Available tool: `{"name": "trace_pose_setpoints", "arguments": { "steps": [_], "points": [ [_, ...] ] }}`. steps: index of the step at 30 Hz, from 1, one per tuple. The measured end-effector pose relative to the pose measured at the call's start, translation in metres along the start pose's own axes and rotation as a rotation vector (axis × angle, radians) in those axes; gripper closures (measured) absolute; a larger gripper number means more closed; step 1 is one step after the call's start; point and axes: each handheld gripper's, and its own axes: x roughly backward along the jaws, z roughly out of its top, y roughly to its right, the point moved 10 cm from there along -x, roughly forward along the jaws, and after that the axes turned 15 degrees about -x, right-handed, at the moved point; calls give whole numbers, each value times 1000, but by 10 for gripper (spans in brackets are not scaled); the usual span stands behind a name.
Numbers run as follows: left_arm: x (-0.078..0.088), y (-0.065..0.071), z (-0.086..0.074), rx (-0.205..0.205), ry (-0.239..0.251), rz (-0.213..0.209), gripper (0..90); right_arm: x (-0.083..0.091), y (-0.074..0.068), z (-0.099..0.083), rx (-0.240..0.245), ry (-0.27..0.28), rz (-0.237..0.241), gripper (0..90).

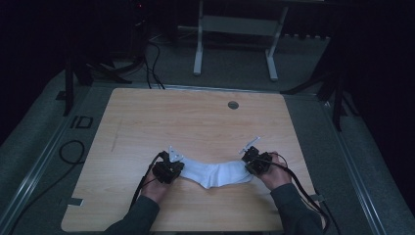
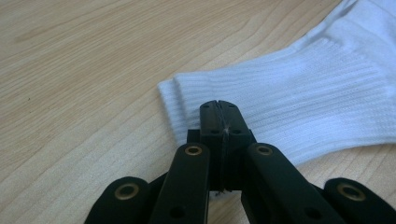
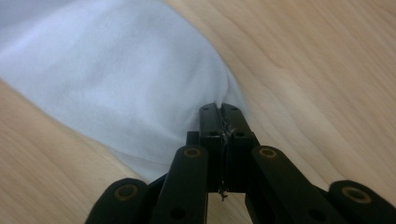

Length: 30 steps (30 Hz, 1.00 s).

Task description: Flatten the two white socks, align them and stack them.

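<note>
Where ribbed white sock point(image 1: 215, 174) sags, left gripper point(image 2: 218, 112) pinches cuff, right gripper point(image 3: 219, 114) apparently toe.

a light wooden bench point(image 1: 195, 122) with rounded corners fills the middle of the scene. a small round hole point(image 1: 233, 105) sits near its far edge, right of centre. a grey floor point(image 1: 39, 147) surrounds it. far behind stands a white frame point(image 1: 235, 29). black cables point(image 1: 154, 63) trail on the floor at far left, and one loops at the near left point(image 1: 71, 152).
</note>
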Motion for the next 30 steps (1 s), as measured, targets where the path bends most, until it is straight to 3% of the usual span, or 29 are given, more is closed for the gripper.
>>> {"name": "trace_pose_setpoints", "arguments": {
  "steps": [4, 8, 16, 19, 23, 30],
  "points": [
    [0, 0, 0, 0, -1, -1, 900, 1, 12, -1, -13, 1, -41, 880],
    [0, 0, 0, 1, -1, 1, 900, 5, 19, 3, -34, 25, -46, 880],
    [0, 0, 0, 2, 0, 3, 900, 18, 20, 17, -36, 108, -65, 880],
    [0, 0, 0, 2, -1, 2, 900, 17, 21, 17, -33, 97, -64, 877],
    [0, 0, 0, 4, 0, 2, 900, 12, 21, 14, -32, 84, -60, 808],
    [1, 0, 1, 32, 15, -9, 887, 23, 27, 19, -77, 142, -27, 654]
  ]
}}
